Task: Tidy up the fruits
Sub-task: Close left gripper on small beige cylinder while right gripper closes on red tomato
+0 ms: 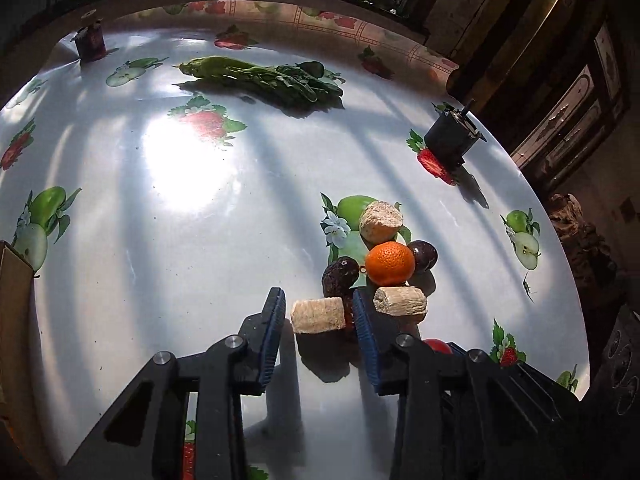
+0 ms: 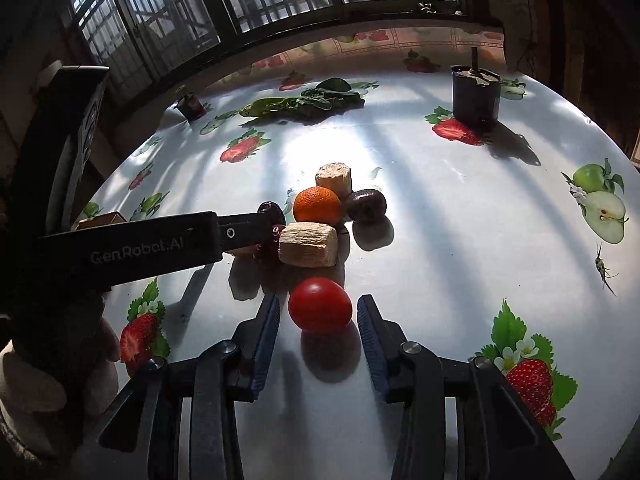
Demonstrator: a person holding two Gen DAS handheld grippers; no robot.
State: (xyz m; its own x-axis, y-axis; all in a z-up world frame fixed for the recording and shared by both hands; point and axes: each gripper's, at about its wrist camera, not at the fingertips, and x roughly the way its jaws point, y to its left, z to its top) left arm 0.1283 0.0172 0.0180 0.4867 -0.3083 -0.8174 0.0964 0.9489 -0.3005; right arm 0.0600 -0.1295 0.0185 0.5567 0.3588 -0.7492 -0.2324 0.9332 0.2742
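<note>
Plenty of bare tablecloth point(image 1: 168, 264) on the window side of the pile – the leafy greens point(image 1: 264, 76) and two dark pots, one at the far left point(image 1: 91, 42) and one at the right rim point(image 1: 452, 136), sit well apart from it. A cardboard box edge point(image 1: 14, 280) pokes in at the left.

Count in the pile: one orange point(image 1: 390, 263), two dark plums point(image 1: 340, 276) point(image 1: 423, 255), three beige fibrous chunks point(image 1: 380, 222) point(image 1: 318, 315) point(image 1: 401, 300) and one tomato point(image 2: 320, 305).

Left gripper point(image 1: 319, 312) is spread open around the nearest chunk, not squeezing. Right gripper point(image 2: 318, 312) is open too, the tomato sitting between its tips, just beside the pile.
</note>
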